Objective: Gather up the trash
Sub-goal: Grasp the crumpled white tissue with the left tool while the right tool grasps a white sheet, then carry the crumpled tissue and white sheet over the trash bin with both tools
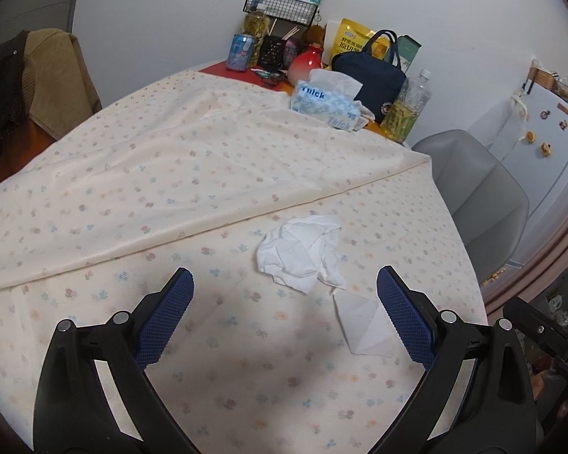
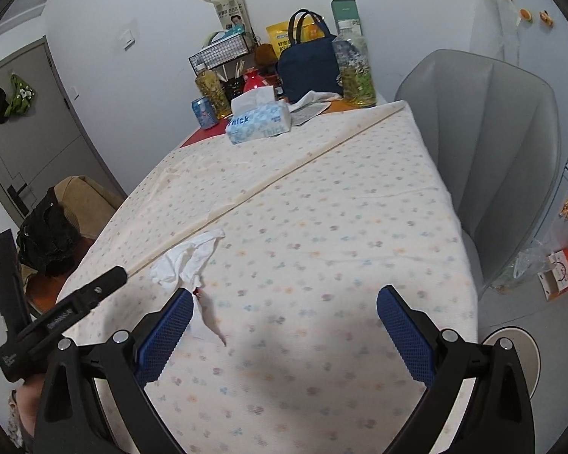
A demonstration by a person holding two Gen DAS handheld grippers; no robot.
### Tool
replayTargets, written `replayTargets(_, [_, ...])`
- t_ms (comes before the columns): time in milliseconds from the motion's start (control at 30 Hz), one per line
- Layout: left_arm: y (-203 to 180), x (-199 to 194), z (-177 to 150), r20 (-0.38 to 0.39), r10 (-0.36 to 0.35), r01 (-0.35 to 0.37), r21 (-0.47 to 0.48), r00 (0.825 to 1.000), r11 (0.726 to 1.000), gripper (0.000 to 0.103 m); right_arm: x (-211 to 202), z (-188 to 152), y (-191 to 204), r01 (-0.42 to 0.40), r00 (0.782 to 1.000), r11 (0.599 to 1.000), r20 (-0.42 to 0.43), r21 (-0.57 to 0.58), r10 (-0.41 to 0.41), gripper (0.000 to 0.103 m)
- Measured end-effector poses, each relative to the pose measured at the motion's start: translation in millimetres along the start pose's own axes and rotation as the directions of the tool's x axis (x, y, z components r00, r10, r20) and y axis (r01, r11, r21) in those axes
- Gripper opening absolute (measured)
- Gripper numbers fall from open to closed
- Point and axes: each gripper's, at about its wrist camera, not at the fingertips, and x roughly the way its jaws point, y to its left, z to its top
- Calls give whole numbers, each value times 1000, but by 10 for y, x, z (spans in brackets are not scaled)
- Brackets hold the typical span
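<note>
Done: nothing collected yet.
Left: crumpled tissue [image 1: 301, 251] and folded paper [image 1: 363, 323] lie near on worktop [image 1: 132, 196].
Left claw [image 1: 284, 316]: wide open, empty.
Right claw [image 2: 284, 321]: wide open, empty.

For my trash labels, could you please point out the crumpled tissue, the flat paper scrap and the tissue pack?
crumpled tissue [image 1: 301, 251]: left wrist view, middle of the wad.
flat paper scrap [image 1: 361, 323]: left wrist view, its centre fold.
tissue pack [image 2: 259, 123]: right wrist view, printed front face.
</note>
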Motion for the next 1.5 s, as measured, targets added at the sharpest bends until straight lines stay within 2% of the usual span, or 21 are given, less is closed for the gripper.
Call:
replayTargets(167, [-36,192,-6,-29,-4,4,15,1000,1000,91,144,-44,54,1,1000,1000,-20,0,-1,95])
replayTargets(433, [-110,536,54,-68,31,-27,53,997,998,83,322,-123,-74,9,998,1000,-57,27,-8,95])
replayTargets(533, [-141,651,60,-91,46,-40,61,995,997,70,350,-130,-104,8,998,999,-63,32,-5,95])
replayTargets(600, [-149,683,46,-92,69,-63,63,993,996,45,357,-131,-106,4,998,999,-64,31,-2,95])
replayTargets(633, [-155,682,42,-93,72,-66,68,993,996,36,357,-132,-99,1,998,1000,-66,29,1,95])
replayTargets(667, [-142,692,39,-105,62,-56,59,993,997,19,357,-135,-93,-4,998,1000,-67,27,5,95])
replayTargets(700, [-126,684,38,-109,54,-49,47,993,998,9,362,-135,-78,-12,997,1000,-71,23,14,95])
replayTargets(900, [-9,409,14,-68,40,-40,4,997,999,6,460,-167,115,-66,992,998,-106,-10,64,88])
replayTargets(1133, [212,76,-14,-31,68,-69,-26,997,997,6,668,-234,501,-129,979,989,-166,-67,117,69])
replayTargets(1300, [365,-63,-45,-22,85,-86,-48,996,995,6,797,-226,778,-159,973,981,-187,-111,137,61])
replayTargets(1333, [387,-82,-54,-21,87,-88,-50,996,995,6,842,-225,818,-158,972,980,-192,-118,134,56])
replayTargets(1400, [406,-102,-63,-22,88,-89,-52,996,995,6,927,-232,838,-163,968,980,-210,-115,137,39])
replayTargets(1433, [401,-107,-62,-22,87,-88,-51,996,995,6,966,-243,831,-178,962,978,-229,-105,150,15])
replayTargets(1500, [370,-128,-62,-18,83,-84,-45,996,995,6,912,-264,817,-222,956,970,-219,-98,196,8])
